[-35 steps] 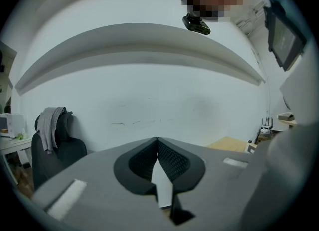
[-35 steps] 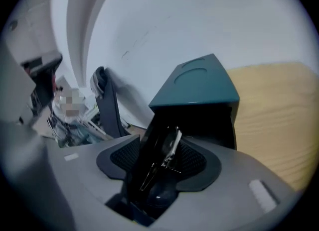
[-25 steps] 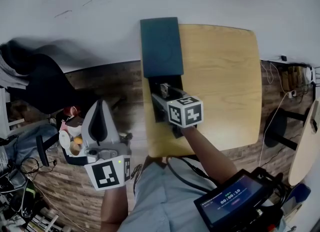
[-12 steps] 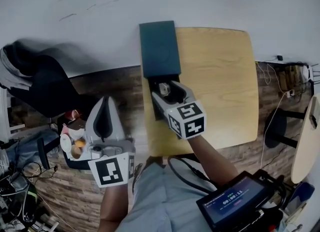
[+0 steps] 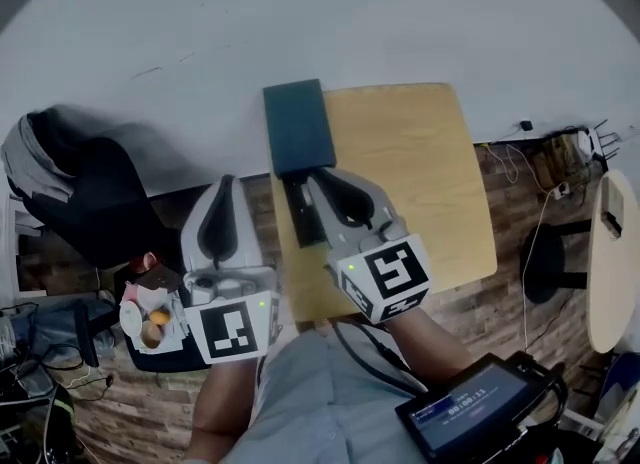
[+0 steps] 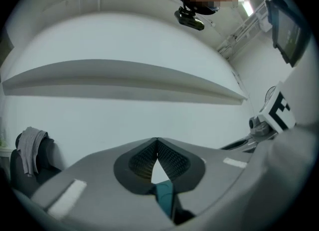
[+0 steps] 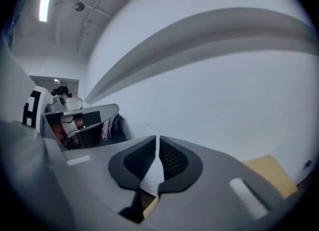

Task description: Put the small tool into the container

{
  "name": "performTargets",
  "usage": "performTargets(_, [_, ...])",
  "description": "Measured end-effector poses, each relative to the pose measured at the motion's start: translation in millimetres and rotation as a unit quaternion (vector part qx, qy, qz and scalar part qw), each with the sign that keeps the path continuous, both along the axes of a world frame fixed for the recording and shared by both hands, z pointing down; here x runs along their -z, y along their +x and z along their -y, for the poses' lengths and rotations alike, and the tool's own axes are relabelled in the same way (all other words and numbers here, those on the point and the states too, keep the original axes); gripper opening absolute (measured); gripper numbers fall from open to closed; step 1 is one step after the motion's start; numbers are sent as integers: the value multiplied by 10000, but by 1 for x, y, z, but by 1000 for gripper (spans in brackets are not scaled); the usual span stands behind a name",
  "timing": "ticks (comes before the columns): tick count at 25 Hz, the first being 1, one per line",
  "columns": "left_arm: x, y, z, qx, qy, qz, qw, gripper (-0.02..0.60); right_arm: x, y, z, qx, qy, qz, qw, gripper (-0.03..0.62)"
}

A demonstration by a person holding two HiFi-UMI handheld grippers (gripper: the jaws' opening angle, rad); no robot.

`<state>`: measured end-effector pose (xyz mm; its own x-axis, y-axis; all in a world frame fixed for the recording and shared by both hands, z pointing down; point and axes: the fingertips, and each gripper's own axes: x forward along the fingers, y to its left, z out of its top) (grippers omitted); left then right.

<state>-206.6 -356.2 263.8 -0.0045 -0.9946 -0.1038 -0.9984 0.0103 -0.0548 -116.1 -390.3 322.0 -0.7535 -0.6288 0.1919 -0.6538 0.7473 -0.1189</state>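
We're holding right gripper [image 5: 322, 187] up over table [image 5: 420, 172]. Jaws just been closing, now all but together, thin slit, nothing between. Left gripper [image 5: 226, 192] hanging off table's left edge, jaw tips meeting, empty. Dark teal container [image 5: 298, 127] lying just ahead of and below right tips, long axis running away from us toward wall. Small tool: we're not making it out, probably sitting in dark open section [image 5: 299, 214] half under right gripper. Right hand nearer.

surface [image 5: 410, 182]: light wood, rounded corners | on it: dark teal container [image 5: 298, 127] | place: far left corner
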Motion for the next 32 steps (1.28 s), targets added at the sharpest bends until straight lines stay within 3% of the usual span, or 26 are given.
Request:
performTargets(2, [14,9,-9,-70,145,56,9999,11,18,10,-10,-145,286,57,9995,2])
performTargets(13, [41,39,-33,-401,434,234,9980,11,58,35,-39,-485,920,220,9943,2])
performTargets(32, [39,39,-28,-491,405,243,9977,11,69,34,-36,-549,1116,314,9917,0])
